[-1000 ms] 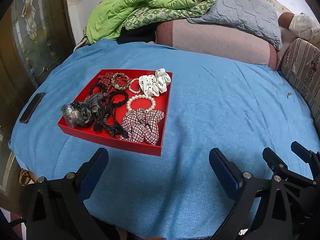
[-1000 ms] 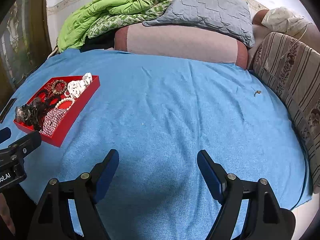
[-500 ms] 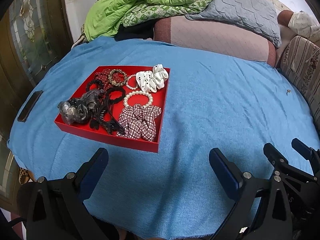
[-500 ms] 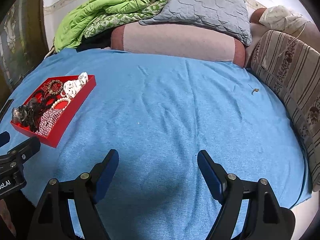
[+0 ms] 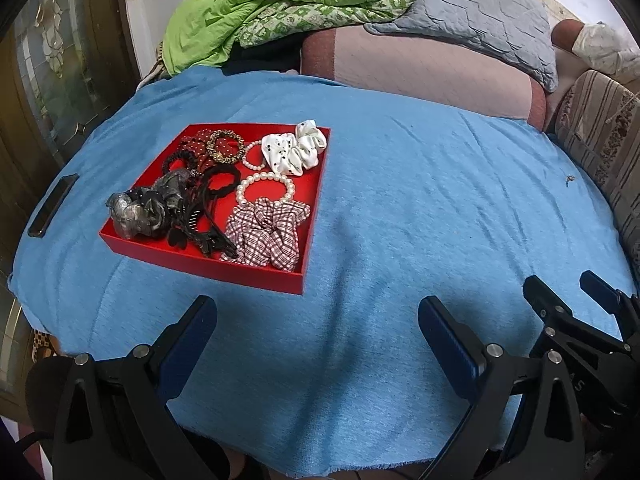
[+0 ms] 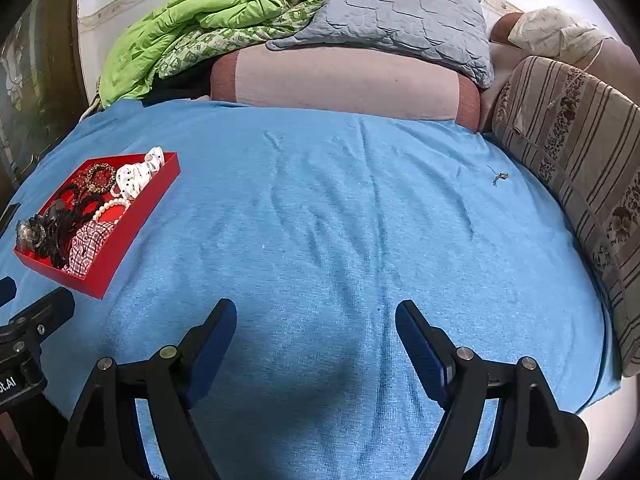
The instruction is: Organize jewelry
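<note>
A red tray sits on a blue blanket spread over a bed, toward the blanket's left side as both cameras see it. Inside the tray, a plaid scrunchie lies at the near right corner, touching a pearl bracelet just behind it. A white dotted scrunchie fills the far right corner, with a second, smaller pearl bracelet beside it. A leopard-print hair tie and a red dotted scrunchie lie along the far edge. A grey scrunchie bulges over the near left wall, next to a tangle of black hair ties and clips. The left hand-held gripper hangs above bare blanket just in front of the tray, its jaws wide apart with nothing between them. The right hand-held gripper hangs over the blanket's middle, well apart from the tray, jaws likewise spread and empty. A small dark object lies on the blanket near a striped cushion. A green quilt and a grey pillow are piled at the head of the bed.
</note>
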